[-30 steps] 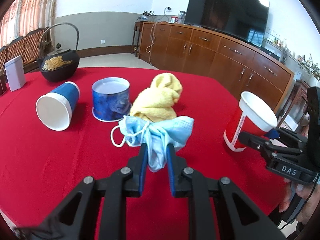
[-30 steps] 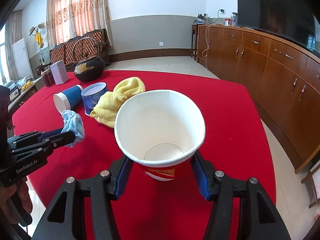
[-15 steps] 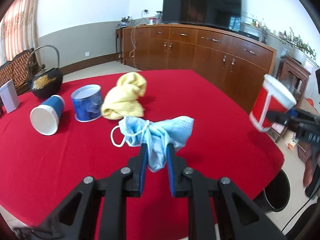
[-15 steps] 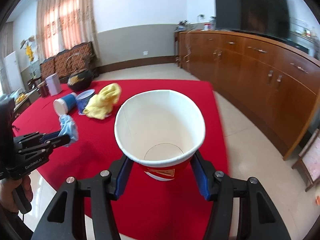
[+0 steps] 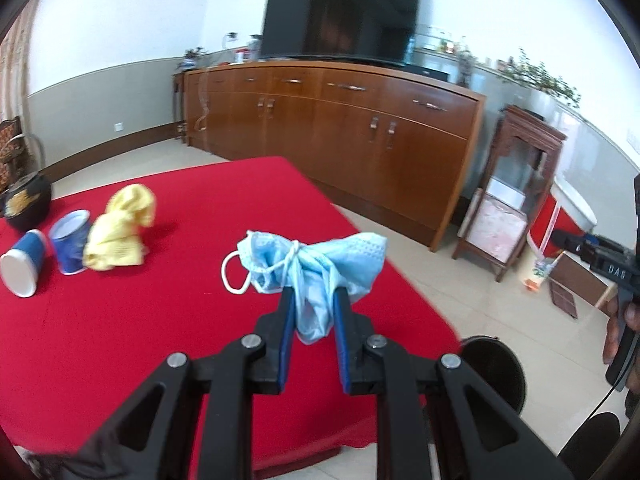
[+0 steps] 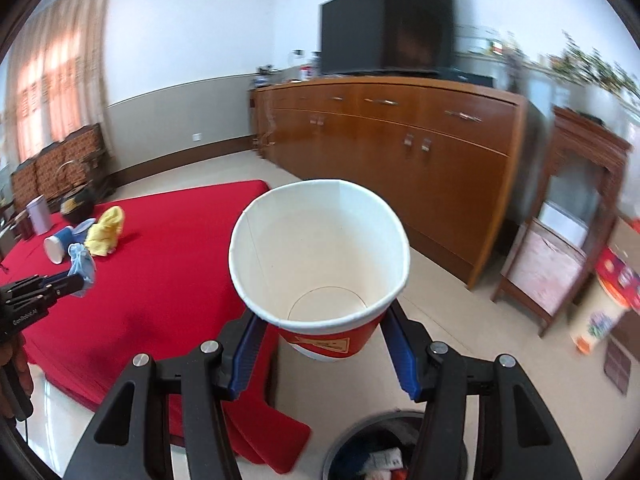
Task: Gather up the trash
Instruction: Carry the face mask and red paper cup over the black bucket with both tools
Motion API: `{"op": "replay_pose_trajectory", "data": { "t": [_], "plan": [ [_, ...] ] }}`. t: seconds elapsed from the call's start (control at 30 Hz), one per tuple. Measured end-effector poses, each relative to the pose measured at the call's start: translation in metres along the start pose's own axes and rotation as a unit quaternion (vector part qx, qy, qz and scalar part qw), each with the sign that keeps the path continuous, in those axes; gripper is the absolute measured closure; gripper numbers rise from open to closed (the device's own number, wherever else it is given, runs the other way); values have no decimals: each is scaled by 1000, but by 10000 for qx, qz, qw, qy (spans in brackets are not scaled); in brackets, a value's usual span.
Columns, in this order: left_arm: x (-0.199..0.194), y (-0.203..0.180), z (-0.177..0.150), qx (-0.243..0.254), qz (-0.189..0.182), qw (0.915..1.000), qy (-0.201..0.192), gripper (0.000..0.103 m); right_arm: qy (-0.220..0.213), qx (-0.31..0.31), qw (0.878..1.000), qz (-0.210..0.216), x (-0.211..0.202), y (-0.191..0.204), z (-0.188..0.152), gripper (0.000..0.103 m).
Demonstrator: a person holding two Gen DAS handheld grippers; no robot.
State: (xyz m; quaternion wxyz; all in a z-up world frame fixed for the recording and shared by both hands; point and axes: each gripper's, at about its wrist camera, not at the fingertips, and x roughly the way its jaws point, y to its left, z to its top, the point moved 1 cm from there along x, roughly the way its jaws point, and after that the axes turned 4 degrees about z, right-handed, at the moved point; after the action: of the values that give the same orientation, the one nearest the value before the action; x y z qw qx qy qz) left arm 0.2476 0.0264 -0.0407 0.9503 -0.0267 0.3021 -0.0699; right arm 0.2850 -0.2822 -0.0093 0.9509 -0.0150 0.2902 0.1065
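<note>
Red cloth covers the worktop [image 5: 168, 320], which stands on pale floor tiles before a long wooden sideboard [image 5: 340, 128] carrying a dark television [image 5: 340, 24]. The left hand-held gripper [image 5: 314, 300] pinches a crumpled blue face mask [image 5: 316, 264] above the cloth; the right hand-held gripper [image 6: 322, 328] clamps a red paper cup [image 6: 320, 256] (empty inside) above a dark waste bin [image 6: 376, 448] beside the worktop.

Paper cup [image 6: 320, 264] smooth; mask [image 5: 316, 268] soft nonwoven; tablecloth [image 5: 160, 320] matt red cloth; sideboard [image 5: 340, 128] glossy wood.
</note>
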Motion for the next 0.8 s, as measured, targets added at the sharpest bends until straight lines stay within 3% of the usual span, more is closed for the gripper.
{"op": "replay_pose_trajectory", "data": {
  "t": [0.33, 0.8],
  "plan": [
    [11, -92, -20, 311, -705, 9965, 337, 83, 273, 438, 9978, -411, -43, -69, -65, 44],
    [15, -178, -44, 726, -1334, 9859, 700, 83, 630, 770, 9937, -513, -64, -108, -130, 44]
  ]
}}
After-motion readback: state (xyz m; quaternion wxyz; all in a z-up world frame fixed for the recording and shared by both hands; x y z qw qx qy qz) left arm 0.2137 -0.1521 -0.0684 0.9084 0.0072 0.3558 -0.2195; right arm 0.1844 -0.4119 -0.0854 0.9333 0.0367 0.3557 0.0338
